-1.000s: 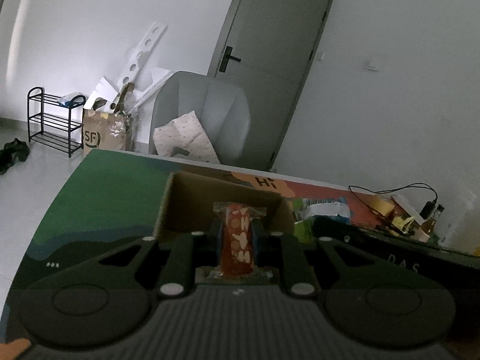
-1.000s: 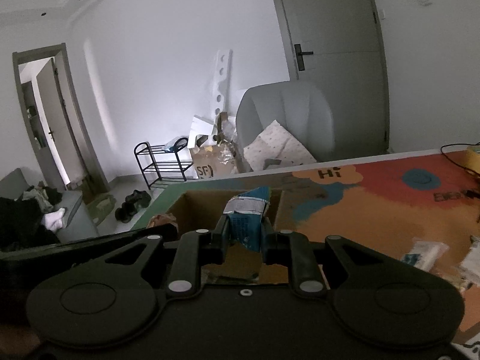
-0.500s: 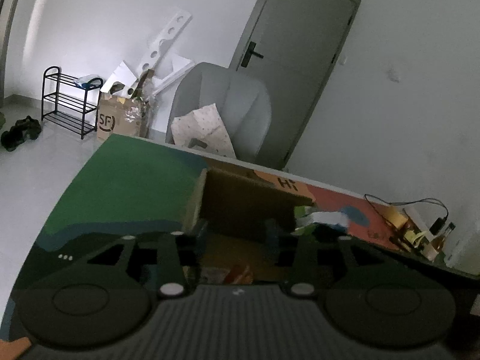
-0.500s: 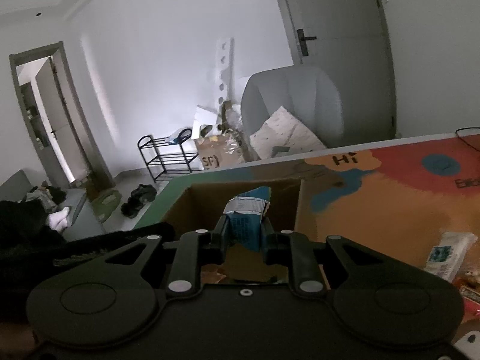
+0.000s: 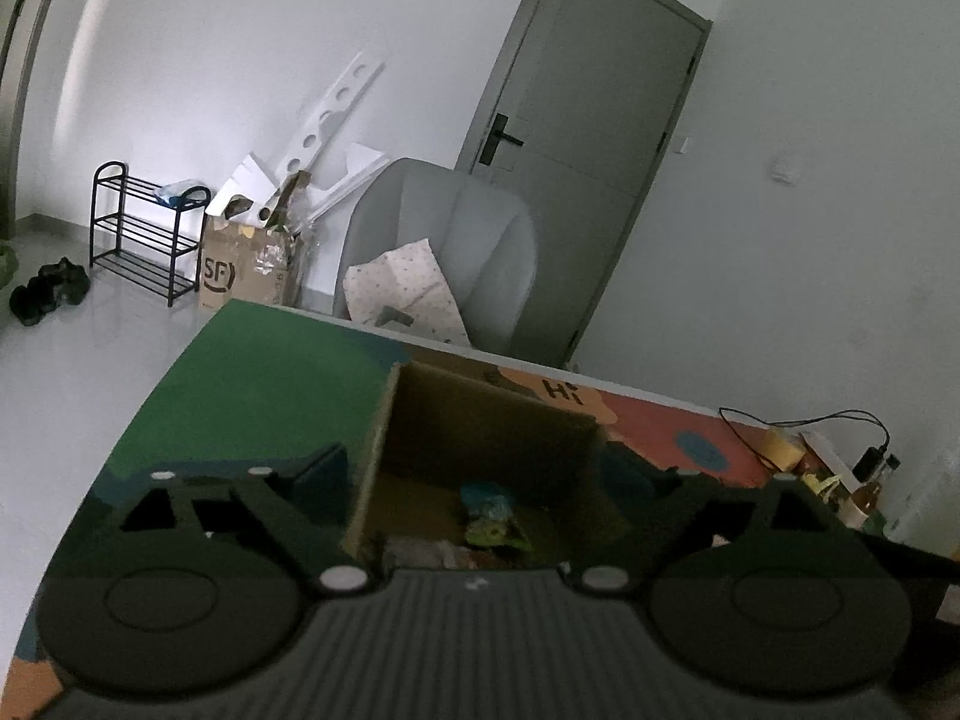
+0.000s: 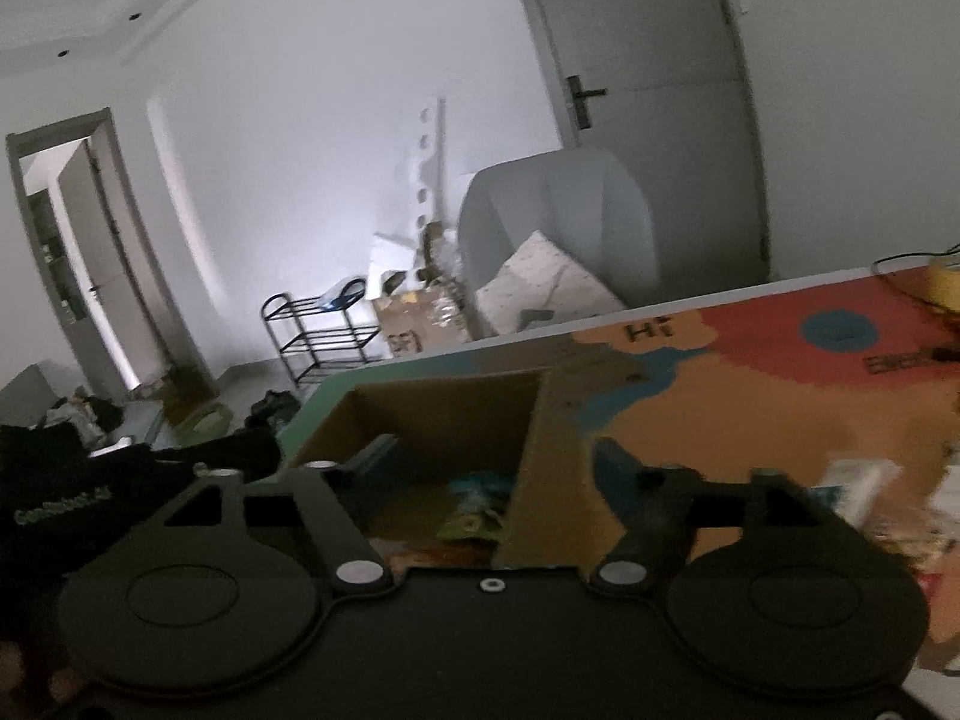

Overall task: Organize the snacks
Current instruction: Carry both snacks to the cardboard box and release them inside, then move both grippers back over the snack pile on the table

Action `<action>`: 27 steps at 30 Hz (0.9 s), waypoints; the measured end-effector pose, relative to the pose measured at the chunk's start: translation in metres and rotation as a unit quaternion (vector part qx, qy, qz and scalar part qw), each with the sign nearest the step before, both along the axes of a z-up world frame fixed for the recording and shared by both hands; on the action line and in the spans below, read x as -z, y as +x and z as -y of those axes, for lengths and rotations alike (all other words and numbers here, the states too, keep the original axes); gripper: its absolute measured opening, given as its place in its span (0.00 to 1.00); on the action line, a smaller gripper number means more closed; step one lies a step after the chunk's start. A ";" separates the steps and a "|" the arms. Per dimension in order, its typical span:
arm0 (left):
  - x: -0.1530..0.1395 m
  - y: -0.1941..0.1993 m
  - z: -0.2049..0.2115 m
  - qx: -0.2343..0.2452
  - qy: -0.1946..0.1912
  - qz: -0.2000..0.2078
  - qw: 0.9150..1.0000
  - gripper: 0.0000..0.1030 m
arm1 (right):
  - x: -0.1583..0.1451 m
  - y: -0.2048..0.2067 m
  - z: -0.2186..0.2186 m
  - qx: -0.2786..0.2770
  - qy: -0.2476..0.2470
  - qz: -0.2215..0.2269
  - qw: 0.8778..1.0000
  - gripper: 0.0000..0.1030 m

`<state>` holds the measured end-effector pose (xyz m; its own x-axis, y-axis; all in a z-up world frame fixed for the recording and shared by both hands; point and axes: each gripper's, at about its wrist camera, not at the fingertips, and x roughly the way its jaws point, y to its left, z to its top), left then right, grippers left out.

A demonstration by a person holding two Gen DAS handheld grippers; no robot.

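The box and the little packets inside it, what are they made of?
The box looks like plain brown cardboard: matte, with thin raw edges. The packets inside seem to be shiny printed plastic wrap, crinkled and glinting, though the picture is too dim to be sure.

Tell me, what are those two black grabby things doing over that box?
A person is tidying snacks into a cardboard box on the colourful table. Both jaws have just been opening: the left hand-held gripper and the right hand-held gripper now stand open with nothing between their jaws. Snack packets lie in the box. More snacks wait on the table to the right.
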<state>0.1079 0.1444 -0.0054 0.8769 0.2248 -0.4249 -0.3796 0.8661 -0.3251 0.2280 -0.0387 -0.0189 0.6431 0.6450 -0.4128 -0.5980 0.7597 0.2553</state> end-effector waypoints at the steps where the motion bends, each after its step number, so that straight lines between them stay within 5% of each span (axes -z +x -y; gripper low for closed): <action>1: 0.000 -0.001 0.004 -0.001 -0.001 0.000 1.000 0.91 | -0.001 0.000 0.005 0.005 0.000 0.002 1.000 0.80; 6: -0.003 -0.002 0.020 0.004 0.003 0.009 1.000 0.96 | -0.009 -0.006 0.041 0.037 0.006 0.024 0.999 1.00; 27: -0.002 0.030 0.123 0.108 0.026 -0.005 0.994 0.96 | 0.001 -0.003 0.149 0.146 -0.041 0.037 0.988 1.00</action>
<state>0.1380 0.0214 -0.0036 0.9029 0.0537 -0.4265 -0.1862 0.9431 -0.2754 0.2251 -0.1881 -0.0196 0.8270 0.3939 -0.4011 -0.3650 0.9189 0.1499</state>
